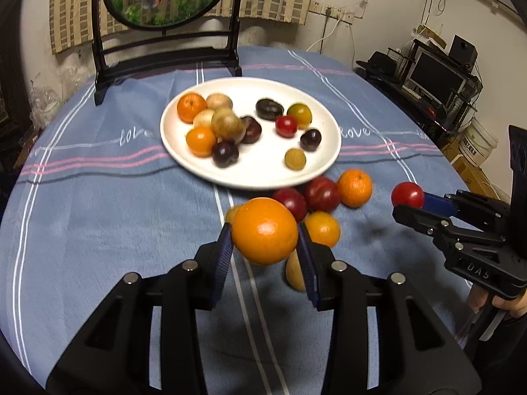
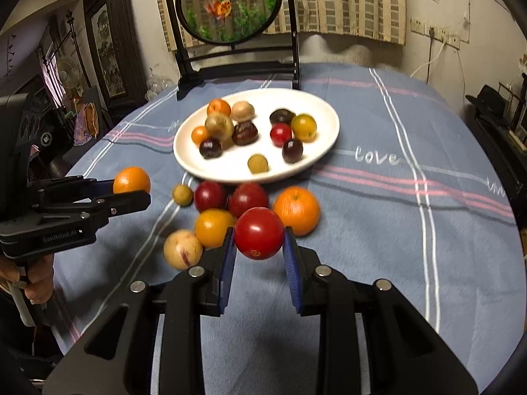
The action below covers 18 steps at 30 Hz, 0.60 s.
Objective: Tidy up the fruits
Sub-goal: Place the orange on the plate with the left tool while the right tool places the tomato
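My left gripper [image 1: 264,230] is shut on a large orange [image 1: 263,240], held above the blue cloth. It also shows at the left of the right wrist view, left gripper [image 2: 133,191] with the orange [image 2: 131,180]. My right gripper [image 2: 259,234] is shut on a round red fruit [image 2: 259,227]; from the left wrist it appears as the right gripper [image 1: 411,205] with the red fruit [image 1: 407,195]. A white plate [image 2: 230,172] behind both carries several oranges, dark plums and pale fruits. Loose on the cloth lie two red plums [image 2: 248,199], an orange [image 2: 296,210], a yellow-orange fruit [image 2: 214,227] and a pale fruit [image 2: 182,249].
A black stand with a round goldfish panel [image 2: 227,3] rises at the table's far edge behind the plate [image 1: 257,182]. The striped blue tablecloth [image 1: 98,214] covers a round table. Shelves with a monitor [image 1: 434,75] stand off to the right. A small greenish fruit [image 2: 182,195] lies by the plums.
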Each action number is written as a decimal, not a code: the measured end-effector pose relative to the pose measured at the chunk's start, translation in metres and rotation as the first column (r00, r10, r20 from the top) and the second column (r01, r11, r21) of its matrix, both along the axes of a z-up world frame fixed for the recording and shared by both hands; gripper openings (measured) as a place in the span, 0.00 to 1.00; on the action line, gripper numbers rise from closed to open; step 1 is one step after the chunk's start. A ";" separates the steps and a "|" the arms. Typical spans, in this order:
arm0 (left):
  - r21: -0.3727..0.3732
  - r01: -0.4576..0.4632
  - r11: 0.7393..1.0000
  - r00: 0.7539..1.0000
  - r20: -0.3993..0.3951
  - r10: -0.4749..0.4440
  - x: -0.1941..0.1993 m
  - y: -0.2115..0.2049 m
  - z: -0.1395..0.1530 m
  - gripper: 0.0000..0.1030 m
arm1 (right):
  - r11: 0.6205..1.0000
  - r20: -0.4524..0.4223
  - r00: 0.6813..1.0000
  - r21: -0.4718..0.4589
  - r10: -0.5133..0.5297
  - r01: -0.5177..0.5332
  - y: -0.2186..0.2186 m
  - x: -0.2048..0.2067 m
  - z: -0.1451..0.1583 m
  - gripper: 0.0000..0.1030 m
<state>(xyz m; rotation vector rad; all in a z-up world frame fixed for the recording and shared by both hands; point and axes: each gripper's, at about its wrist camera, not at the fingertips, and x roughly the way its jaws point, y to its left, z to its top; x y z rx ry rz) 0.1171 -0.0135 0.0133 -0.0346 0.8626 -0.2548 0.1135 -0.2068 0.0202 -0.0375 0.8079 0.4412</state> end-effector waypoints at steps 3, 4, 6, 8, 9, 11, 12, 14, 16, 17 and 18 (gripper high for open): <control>-0.010 0.002 1.000 1.000 0.017 -0.002 0.012 -0.001 0.010 0.38 | 1.000 0.017 1.000 0.005 0.001 -0.001 0.003 0.010 0.007 0.28; -0.015 0.005 1.000 1.000 0.028 -0.005 0.017 -0.002 0.014 0.38 | 1.000 0.025 1.000 0.005 -0.001 0.001 0.005 0.016 0.010 0.28; -0.017 0.002 1.000 0.999 0.042 -0.001 0.027 -0.005 0.018 0.38 | 1.000 0.037 0.999 0.011 -0.004 0.004 0.007 0.023 0.015 0.28; -0.030 -0.005 1.000 0.999 0.046 0.007 0.040 -0.008 0.020 0.38 | 0.999 0.040 0.999 0.037 -0.015 0.014 0.009 0.037 0.019 0.28; -0.031 -0.010 0.999 0.999 0.046 0.012 0.045 -0.010 0.019 0.38 | 0.999 0.041 0.999 0.041 -0.021 0.019 0.009 0.041 0.020 0.28; -0.023 -0.017 1.000 0.999 0.043 0.018 0.056 -0.016 0.016 0.38 | 0.999 0.040 0.999 0.048 -0.026 0.024 0.012 0.054 0.023 0.28; -0.022 -0.016 1.000 0.999 0.040 0.017 0.062 -0.019 0.013 0.38 | 0.998 0.037 0.999 0.052 -0.025 0.023 0.013 0.059 0.023 0.28; -0.027 -0.019 0.999 0.999 0.030 0.020 0.071 -0.021 0.008 0.38 | 0.998 0.025 0.999 0.054 -0.023 0.022 0.017 0.073 0.022 0.28; -0.029 -0.028 0.999 0.999 0.019 0.028 0.082 -0.022 0.002 0.38 | 0.999 0.009 1.000 0.049 -0.023 0.022 0.020 0.083 0.018 0.28; -0.028 -0.033 0.999 0.999 0.015 0.034 0.086 -0.021 -0.001 0.38 | 0.999 0.003 1.000 0.048 -0.024 0.024 0.021 0.087 0.016 0.28; -0.025 -0.043 0.999 0.999 0.009 0.044 0.093 -0.020 -0.005 0.38 | 0.999 -0.008 1.000 0.048 -0.025 0.025 0.022 0.092 0.014 0.28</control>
